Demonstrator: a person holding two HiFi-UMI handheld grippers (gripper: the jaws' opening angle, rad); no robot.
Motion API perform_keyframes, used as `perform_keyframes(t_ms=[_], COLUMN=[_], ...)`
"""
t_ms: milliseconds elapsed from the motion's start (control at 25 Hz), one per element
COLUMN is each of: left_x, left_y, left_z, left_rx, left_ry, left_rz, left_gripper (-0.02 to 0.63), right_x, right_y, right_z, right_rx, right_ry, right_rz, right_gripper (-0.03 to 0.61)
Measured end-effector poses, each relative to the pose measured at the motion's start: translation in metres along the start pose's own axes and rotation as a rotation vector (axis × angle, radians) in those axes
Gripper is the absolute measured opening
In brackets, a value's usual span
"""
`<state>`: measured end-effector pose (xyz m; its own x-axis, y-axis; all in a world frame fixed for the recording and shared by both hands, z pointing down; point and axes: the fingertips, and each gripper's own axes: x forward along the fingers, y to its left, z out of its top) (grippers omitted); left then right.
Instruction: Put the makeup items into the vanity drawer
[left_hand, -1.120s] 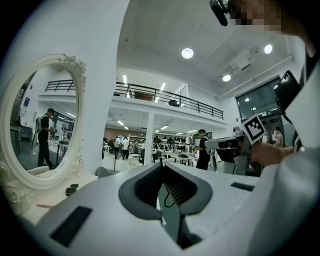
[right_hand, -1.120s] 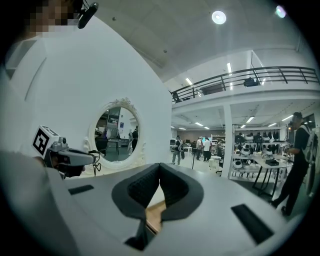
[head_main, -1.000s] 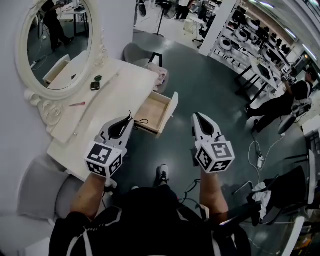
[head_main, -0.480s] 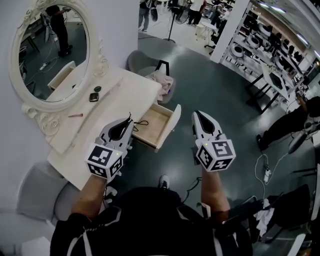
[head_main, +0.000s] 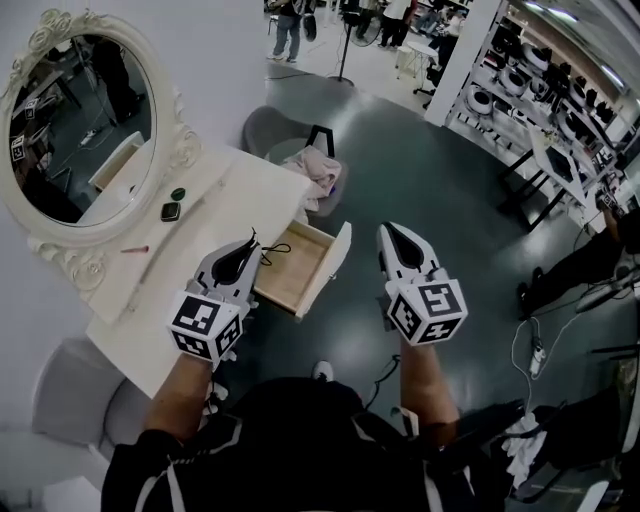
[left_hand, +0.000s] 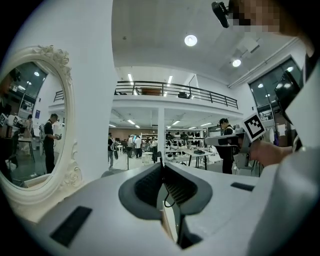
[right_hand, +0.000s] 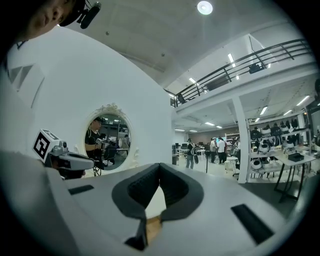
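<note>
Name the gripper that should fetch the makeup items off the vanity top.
Left. The left gripper is by the vanity top, on the side of the compact and pink stick; the right gripper hangs over the floor past the open drawer.

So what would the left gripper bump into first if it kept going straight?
Likely nothing close. The left gripper points about level over the vanity top, toward the chair with the pink cloth and the open hall beyond. Height is hard to judge, so it may pass over the chair too.
</note>
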<state>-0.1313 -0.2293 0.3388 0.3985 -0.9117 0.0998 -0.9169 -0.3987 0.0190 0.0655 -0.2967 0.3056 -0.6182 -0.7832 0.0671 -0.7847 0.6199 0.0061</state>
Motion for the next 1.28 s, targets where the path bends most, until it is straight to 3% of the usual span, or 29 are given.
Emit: perform_keyframes(t_ms=[600, 760, 880, 1040, 1280], left_x=[0.099, 0.116, 0.128, 0.143, 0.160], left_y=[-0.023, -0.016, -0.003, 0.012, 0.042], left_z=[-0.006, -0.020, -0.030, -0.040, -0.058], left_rx=[-0.002, 0.006, 0.005, 0.015, 0.018], left_ry=[0.044, 0.092, 0.110, 0.126, 0.125], left_rz=[0.031, 0.016, -0.009, -0.069, -0.119], left_gripper=[0.021, 0.021, 0.021, 0.021, 0.020], right_x=[0.018, 0.025, 0.034, 0.042, 0.057], right_y=[-0.076, -0.087, -0.091, -0.095, -0.092], right_z=[-0.006, -0.026, -0.040, -0.050, -0.055], right_rx=[-0.023, 0.052, 0.048, 0.035, 0.025], right_ry=[0.003, 0.009, 0.045, 0.072, 0.110], right_rz=[0.083, 0.082, 0.052, -0.052, -0.111], right_gripper=[0.005, 0.005, 0.005, 0.005, 0.005])
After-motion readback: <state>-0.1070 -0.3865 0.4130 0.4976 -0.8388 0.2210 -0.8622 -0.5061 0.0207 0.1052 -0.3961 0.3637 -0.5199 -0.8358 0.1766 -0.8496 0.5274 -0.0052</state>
